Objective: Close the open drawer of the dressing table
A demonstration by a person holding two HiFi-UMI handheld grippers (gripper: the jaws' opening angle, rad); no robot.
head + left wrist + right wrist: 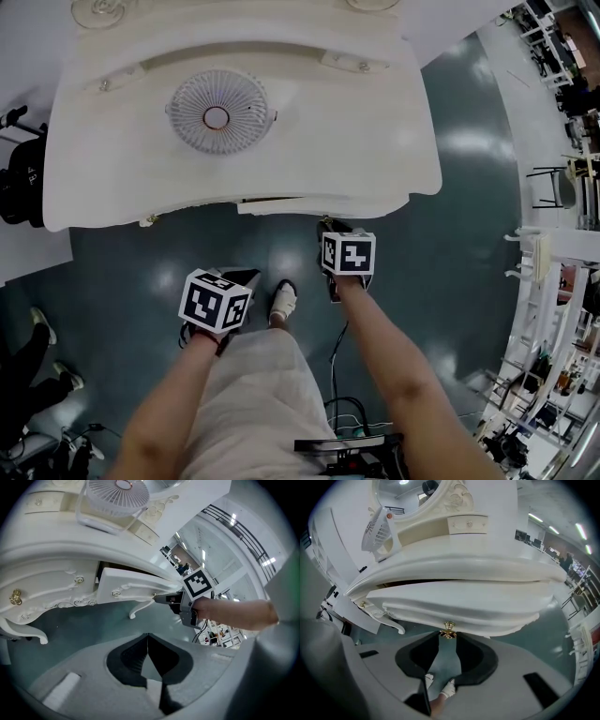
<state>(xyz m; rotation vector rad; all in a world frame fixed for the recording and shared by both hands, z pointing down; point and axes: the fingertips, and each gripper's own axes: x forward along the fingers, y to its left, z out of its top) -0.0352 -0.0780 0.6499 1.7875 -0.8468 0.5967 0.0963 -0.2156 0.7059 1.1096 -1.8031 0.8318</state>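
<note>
Right gripper view: right gripper (449, 636) jaws clamp the gold knob (449, 629) of the part-open drawer (464, 604), frame centre. Left gripper (148, 636) closed, empty, lower centre.

Glossy teal floor (469, 234), ceiling-light glare; white shelving (547, 281) along right.

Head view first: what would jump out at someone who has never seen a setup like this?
A white dressing table fills the top, a round fan sitting on it. Below its front edge a drawer stands slightly open, and the right gripper, topped with a black-and-white marker cube, has its fingers closed on the drawer's gold knob.
</note>
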